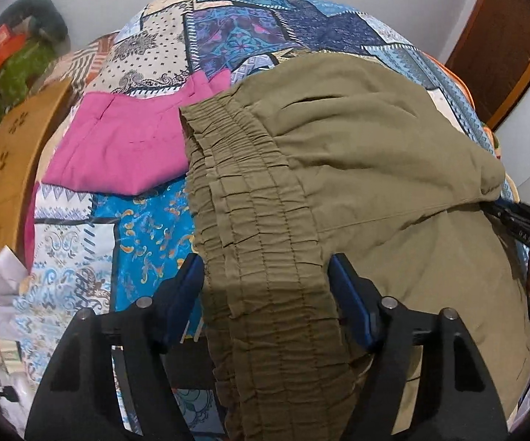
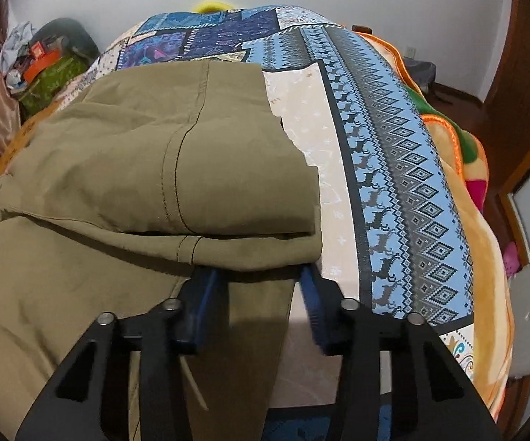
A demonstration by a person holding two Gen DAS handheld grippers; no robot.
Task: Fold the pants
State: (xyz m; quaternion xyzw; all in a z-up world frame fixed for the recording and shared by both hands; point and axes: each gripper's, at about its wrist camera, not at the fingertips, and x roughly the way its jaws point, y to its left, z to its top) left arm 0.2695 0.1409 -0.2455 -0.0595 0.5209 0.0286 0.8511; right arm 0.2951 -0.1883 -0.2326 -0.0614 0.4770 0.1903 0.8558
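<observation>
Olive-green pants (image 1: 357, 169) lie folded on a patchwork bedspread (image 1: 147, 228). In the left wrist view their elastic waistband (image 1: 265, 257) runs toward me and fills the gap between the blue pads (image 1: 191, 279) of my left gripper (image 1: 267, 275). The pads stand close on either side and the band does not look pinched. In the right wrist view the pants (image 2: 154, 169) show a folded upper layer. Its near edge overhangs the tips of my right gripper (image 2: 257, 279). That gripper's jaws stand apart, with olive cloth and cream sheet in the gap, and its right finger (image 2: 314, 305) is blurred.
A folded pink garment (image 1: 118, 147) lies left of the waistband. A wooden board (image 1: 4, 169) borders the bed on the left, with clutter (image 1: 15, 58) behind it. An orange blanket (image 2: 467, 191) hangs off the bed's right side, near a brown door (image 2: 522, 73).
</observation>
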